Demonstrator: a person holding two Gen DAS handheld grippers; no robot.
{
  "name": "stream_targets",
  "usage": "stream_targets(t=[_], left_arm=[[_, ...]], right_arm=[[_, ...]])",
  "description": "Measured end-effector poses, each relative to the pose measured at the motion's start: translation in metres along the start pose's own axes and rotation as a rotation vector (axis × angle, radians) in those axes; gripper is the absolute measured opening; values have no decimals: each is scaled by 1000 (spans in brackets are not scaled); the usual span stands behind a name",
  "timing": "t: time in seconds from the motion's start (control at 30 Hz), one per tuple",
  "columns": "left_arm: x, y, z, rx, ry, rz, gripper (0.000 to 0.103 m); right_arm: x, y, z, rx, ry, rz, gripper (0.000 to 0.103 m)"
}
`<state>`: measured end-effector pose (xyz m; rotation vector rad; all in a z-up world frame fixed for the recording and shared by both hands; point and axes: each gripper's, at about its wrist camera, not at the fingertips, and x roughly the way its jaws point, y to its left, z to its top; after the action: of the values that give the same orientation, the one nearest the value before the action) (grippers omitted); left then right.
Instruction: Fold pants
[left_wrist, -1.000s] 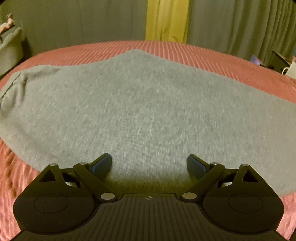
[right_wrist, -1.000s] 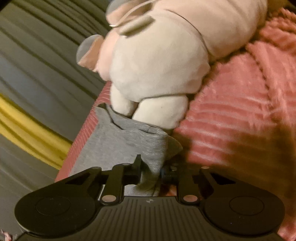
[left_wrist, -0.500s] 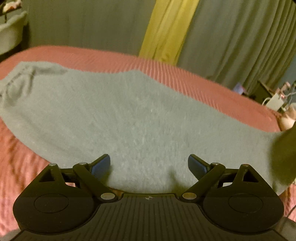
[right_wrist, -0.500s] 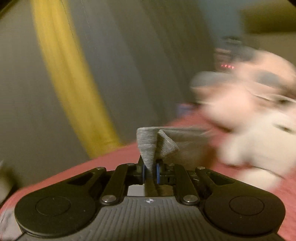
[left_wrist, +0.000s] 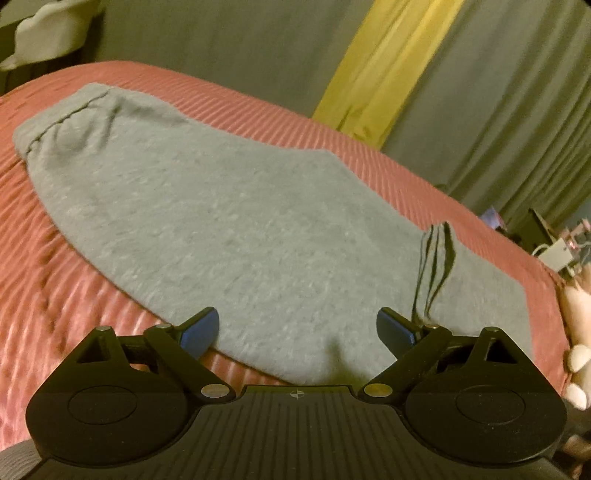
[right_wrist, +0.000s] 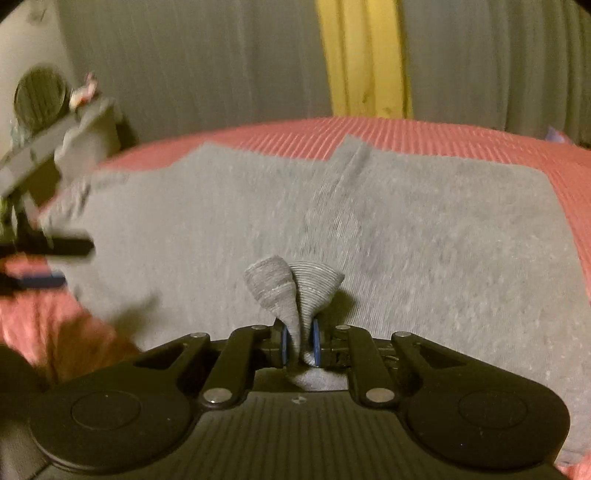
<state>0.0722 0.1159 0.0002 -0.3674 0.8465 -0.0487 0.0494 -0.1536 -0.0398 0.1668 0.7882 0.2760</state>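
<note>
Grey sweatpants (left_wrist: 236, 221) lie spread flat on a pink ribbed bedspread (left_wrist: 66, 288), with the waistband at the far left and a fold ridge at the right. My left gripper (left_wrist: 297, 328) is open and empty, low over the near edge of the pants. My right gripper (right_wrist: 299, 341) is shut on the ribbed cuff of the pants (right_wrist: 295, 291) and holds it over the spread pants (right_wrist: 443, 240). The left gripper also shows blurred in the right wrist view (right_wrist: 29, 273) at the left edge.
Grey curtains with a yellow strip (left_wrist: 384, 70) hang behind the bed. A pale plush toy (left_wrist: 578, 332) lies at the bed's right edge. Small cluttered items (left_wrist: 554, 251) stand beyond the right side. A fan-like object (right_wrist: 40, 98) stands at the far left.
My right gripper swung with the cuff away from the plush toy and now holds it over the spread pants. My left gripper tilted and pulled back slightly; a fold ridge appeared at the right.
</note>
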Motion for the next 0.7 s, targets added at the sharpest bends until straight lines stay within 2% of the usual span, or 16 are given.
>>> stream_targets(t=[0.07,0.2,0.33,0.43,0.5,0.57,0.6,0.63,0.67,0.7], left_arm=[[5,-4,0,32,14,15,96],[9,-6,0,47,33,18,96],[6,-1,-2,27,27,18,96],[7,-3,-2,28,33,29,96],[7,-3,-2,31,35,31,96],[7,-3,-2,34,35,29,96],[7,-3,-2,35,38,27,96],[8,-4,-2,36,41,27,96],[10,-4,-2,40,48,27,96],[11,-5,-2,45,54,27,96]], right_arm=[[-10,-4,-2,44,-24,4,12],[-17,4,-15,23,-47,7,12],[-7,6,-20,-10,1,9,12],[-8,5,-21,-36,35,19,16],[-16,0,-14,-12,43,39,22],[-28,-5,-6,34,27,92,44],[-37,-10,-4,52,-6,109,52],[-46,-16,-3,67,-50,97,67],[-54,-22,-2,85,-90,67,74],[-59,-30,-2,109,-126,32,75]])
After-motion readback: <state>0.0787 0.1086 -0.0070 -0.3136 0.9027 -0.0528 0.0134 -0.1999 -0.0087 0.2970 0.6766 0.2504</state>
